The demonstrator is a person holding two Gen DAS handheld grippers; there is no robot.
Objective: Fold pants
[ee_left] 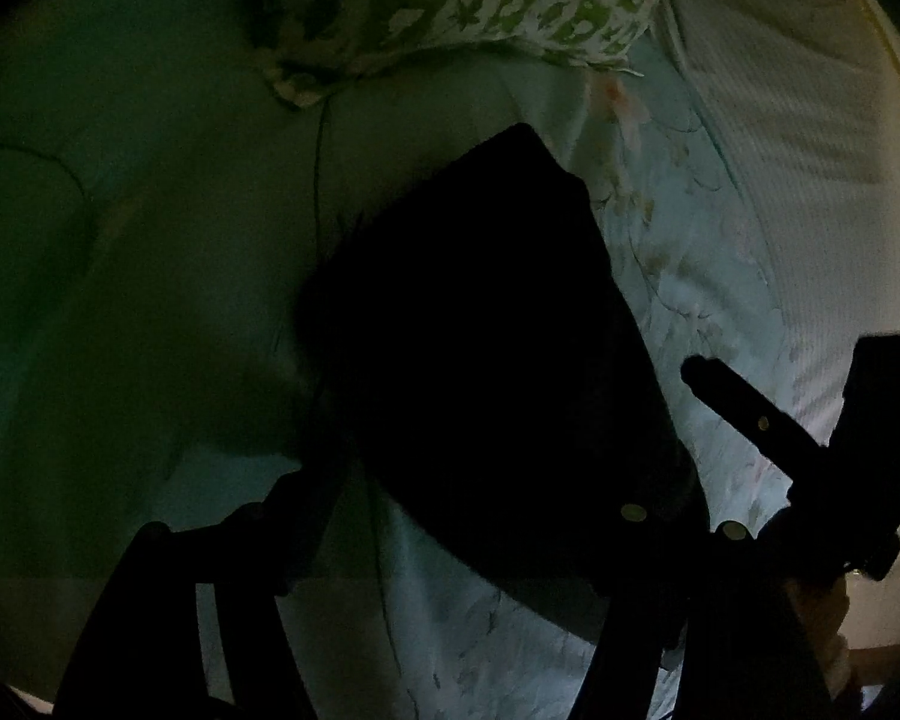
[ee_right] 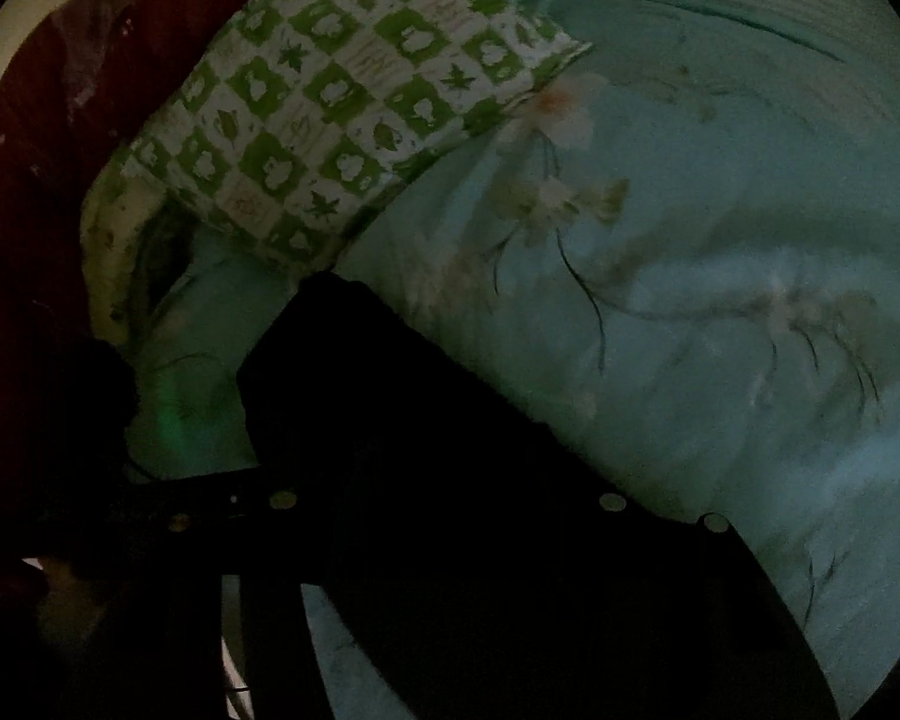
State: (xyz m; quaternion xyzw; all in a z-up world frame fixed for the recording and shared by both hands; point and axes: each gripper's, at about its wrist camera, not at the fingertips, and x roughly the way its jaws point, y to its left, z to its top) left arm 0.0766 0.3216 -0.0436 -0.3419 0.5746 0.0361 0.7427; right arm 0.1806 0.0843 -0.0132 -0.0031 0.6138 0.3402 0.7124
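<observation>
Though the light is very dim, the black pants (ee_left: pixel 486 348) show as a folded dark mass on the bed's pale floral sheet (ee_left: pixel 678 276), below the green patterned pillow (ee_left: pixel 450 0). They lie between and ahead of the left tongs (ee_left: pixel 468 480). Right tongs (ee_right: pixel 444 504) overlap them too; whether either pair grips, I cannot tell.

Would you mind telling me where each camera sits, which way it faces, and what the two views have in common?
Left wrist: on the left gripper, looking down over black pants on a floral bedsheet; the right gripper shows at right.
Right wrist: on the right gripper, facing the pants and a green checked pillow.
Shared: pants, bedsheet, pillow.
</observation>
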